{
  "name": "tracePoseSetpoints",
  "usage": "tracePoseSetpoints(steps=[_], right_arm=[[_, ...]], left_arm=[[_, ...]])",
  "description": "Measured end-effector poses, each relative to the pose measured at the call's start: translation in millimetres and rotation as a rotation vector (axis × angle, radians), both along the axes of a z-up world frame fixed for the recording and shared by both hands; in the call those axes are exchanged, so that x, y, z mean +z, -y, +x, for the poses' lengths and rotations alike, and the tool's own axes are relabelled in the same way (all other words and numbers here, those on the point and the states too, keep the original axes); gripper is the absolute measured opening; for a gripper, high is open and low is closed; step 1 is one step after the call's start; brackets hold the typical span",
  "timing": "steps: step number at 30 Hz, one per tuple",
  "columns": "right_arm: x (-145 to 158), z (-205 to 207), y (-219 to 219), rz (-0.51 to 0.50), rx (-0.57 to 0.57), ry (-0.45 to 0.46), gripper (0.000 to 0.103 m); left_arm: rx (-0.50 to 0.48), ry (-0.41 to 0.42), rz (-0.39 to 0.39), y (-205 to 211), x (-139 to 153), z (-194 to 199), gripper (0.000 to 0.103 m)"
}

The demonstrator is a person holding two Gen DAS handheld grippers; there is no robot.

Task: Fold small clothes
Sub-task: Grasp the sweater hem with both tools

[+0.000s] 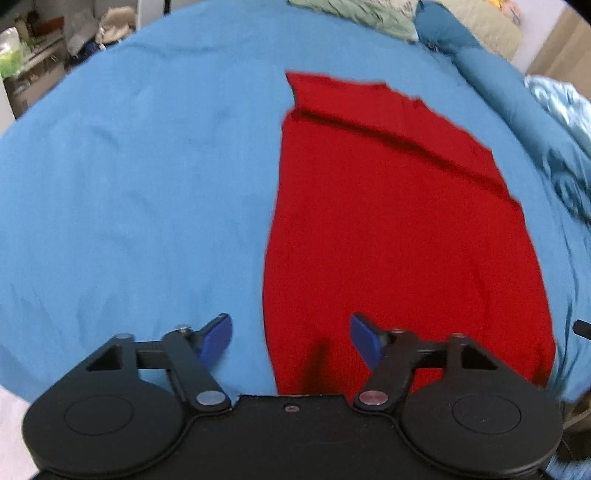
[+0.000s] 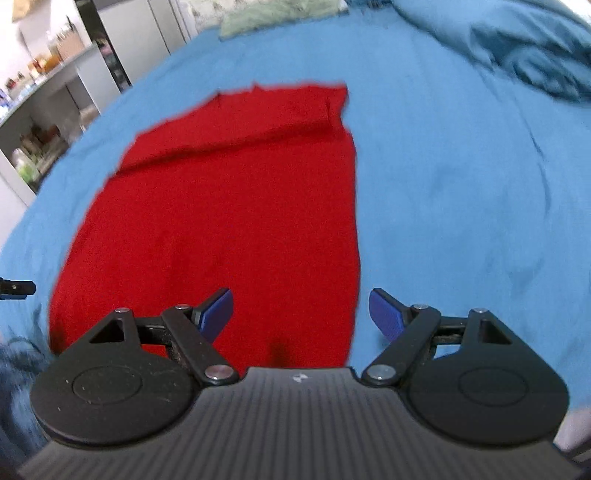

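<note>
Red garment (image 1: 399, 229) on blue sheet (image 1: 147, 177)

a home bedroom: blue bedsheet (image 1: 129, 166), pillows (image 1: 354, 16), cluttered shelves (image 2: 40, 122) alongside.

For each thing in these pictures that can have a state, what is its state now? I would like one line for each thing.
Red garment: lies flat on the bed, with a fold across its far end; nothing grips it.
Left gripper: open, empty, over the garment's near left edge.
Right gripper: open, empty, over the garment's near right edge.
Blue sheet: spread out, lightly wrinkled.
Blue blanket: bunched up at the far side.
</note>
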State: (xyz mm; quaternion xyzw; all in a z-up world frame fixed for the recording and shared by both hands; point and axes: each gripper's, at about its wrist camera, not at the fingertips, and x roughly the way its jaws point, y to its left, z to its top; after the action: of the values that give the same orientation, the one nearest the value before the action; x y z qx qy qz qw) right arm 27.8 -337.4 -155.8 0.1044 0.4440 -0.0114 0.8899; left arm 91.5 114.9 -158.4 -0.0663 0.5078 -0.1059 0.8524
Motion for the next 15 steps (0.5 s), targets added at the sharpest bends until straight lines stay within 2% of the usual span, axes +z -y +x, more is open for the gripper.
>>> tracePoseSetpoints(steps=[1, 4, 8, 15], right_arm=[[-7.7, -6.2, -2.3, 0.001, -0.008, -0.016, 0.094], [-28.0, -19.1, -8.6, 0.008, -0.028, -0.063, 0.092], [-44.4, -29.0, -12.0, 0.014, -0.058, -0.101, 0.087], [-61.4, -27.3, -14.4, 0.022, -0.078, -0.143, 0.077]], left_arm=[[-0.015, -0.013, 0.002, 1.9, -5.1, -4.2, 0.064], [-0.050, -0.051, 0.021, 8.9, -24.4, -11.0, 0.057], [-0.055, -0.076, 0.022, 12.3, -44.1, -16.7, 0.044], [-0.055, -0.057, 0.030, 17.1, -54.4, -20.1, 0.043]])
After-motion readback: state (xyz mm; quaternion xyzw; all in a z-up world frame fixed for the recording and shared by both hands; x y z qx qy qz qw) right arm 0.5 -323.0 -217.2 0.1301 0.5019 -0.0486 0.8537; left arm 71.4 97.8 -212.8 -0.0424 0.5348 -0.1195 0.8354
